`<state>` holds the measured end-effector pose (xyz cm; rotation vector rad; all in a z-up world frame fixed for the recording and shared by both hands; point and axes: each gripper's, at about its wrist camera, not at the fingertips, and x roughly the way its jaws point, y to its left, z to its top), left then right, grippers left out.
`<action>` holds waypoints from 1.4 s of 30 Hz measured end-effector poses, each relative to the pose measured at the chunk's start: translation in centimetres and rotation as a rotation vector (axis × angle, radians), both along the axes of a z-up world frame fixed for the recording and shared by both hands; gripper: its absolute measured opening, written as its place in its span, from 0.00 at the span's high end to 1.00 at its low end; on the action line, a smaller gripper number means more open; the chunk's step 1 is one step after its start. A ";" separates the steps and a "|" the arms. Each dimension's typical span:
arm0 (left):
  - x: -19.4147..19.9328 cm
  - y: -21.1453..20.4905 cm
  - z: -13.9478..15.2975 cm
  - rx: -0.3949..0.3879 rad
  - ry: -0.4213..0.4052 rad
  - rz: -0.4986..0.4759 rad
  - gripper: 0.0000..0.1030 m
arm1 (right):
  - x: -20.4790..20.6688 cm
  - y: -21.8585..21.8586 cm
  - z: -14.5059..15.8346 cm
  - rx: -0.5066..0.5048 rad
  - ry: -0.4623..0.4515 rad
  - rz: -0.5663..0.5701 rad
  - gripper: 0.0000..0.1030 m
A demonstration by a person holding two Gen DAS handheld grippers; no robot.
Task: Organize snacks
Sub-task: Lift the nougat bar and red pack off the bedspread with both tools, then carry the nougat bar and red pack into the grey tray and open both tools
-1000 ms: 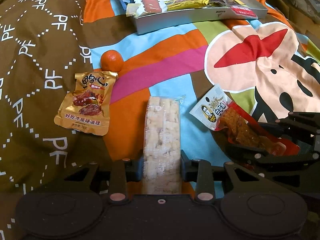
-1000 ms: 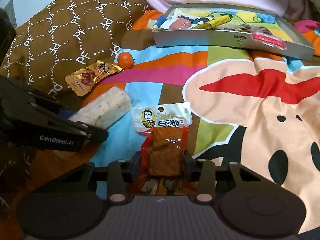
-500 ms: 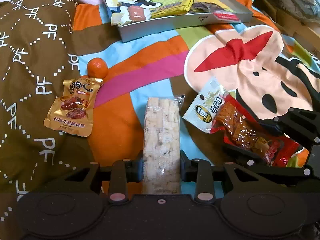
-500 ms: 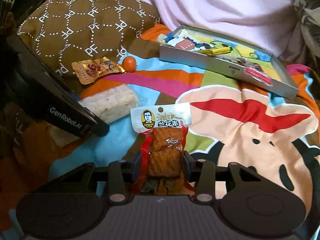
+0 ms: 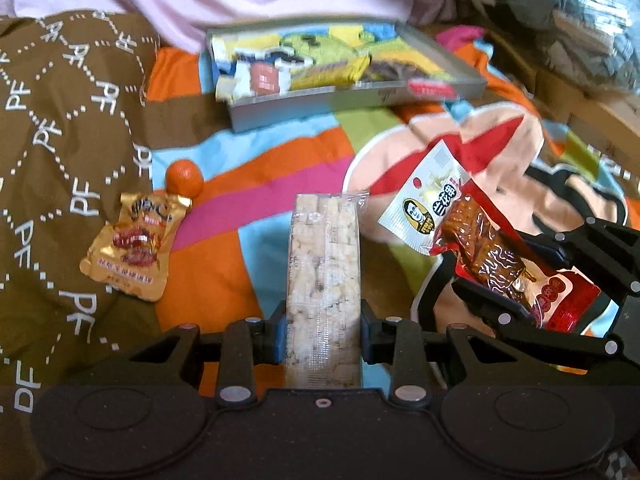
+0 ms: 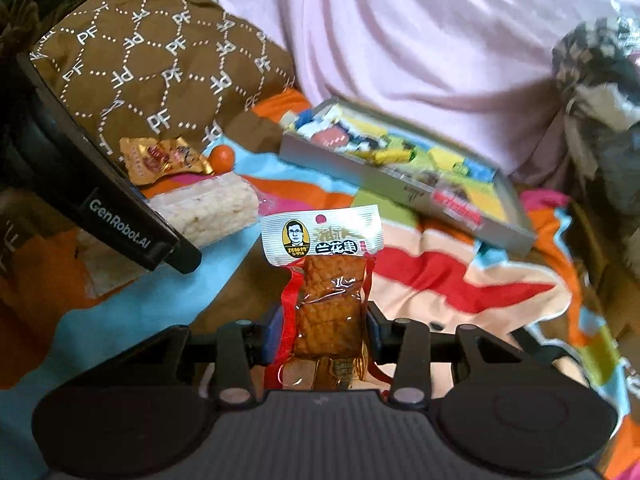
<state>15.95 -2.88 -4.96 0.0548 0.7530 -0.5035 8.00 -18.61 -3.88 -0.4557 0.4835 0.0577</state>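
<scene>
A bedspread (image 5: 280, 168) printed with a bright cartoon is spread across the whole scene, and a brown cushion (image 5: 60, 120) patterned with white letters is seen at the far left, partly lying on it. Pale pink fabric (image 6: 400, 40) is bunched along the far edge. A shallow grey box (image 5: 360, 100) is set on the bedspread at the far side, right of the cushion; several wrapped snacks are already lying inside it, their kinds blurred.

The left gripper (image 5: 323, 328) is closed on a long rice cracker bar (image 5: 324, 264) in clear wrap, which is clamped at its near end between the two pads and projects forward, away from the camera. The right gripper (image 6: 322, 332) is closed on a red-edged tofu snack packet (image 6: 326, 280), which is pinched at its lower half, with its white printed header standing up at the far end. In the left wrist view this packet (image 5: 472, 236) is seen to the right of the bar, held clear of the bedspread.

A gold snack pouch (image 5: 132, 240) is lying flat at the cushion's edge, left of the bar. A small orange (image 5: 184, 176) is resting just beyond the pouch, touching or nearly touching its far corner.
</scene>
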 end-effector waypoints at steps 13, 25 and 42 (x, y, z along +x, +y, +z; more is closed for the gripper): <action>3.5 -2.0 6.6 -0.121 -0.152 0.132 0.66 | 3.4 -2.5 4.6 -0.018 -0.178 -0.022 0.56; 13.4 -4.9 13.8 -0.149 -0.239 0.227 0.66 | 13.7 -6.9 11.3 0.033 -0.264 -0.035 0.55; 25.0 -7.3 8.7 -0.129 -0.109 0.253 0.66 | 26.2 -9.6 8.8 0.221 -0.096 -0.123 0.55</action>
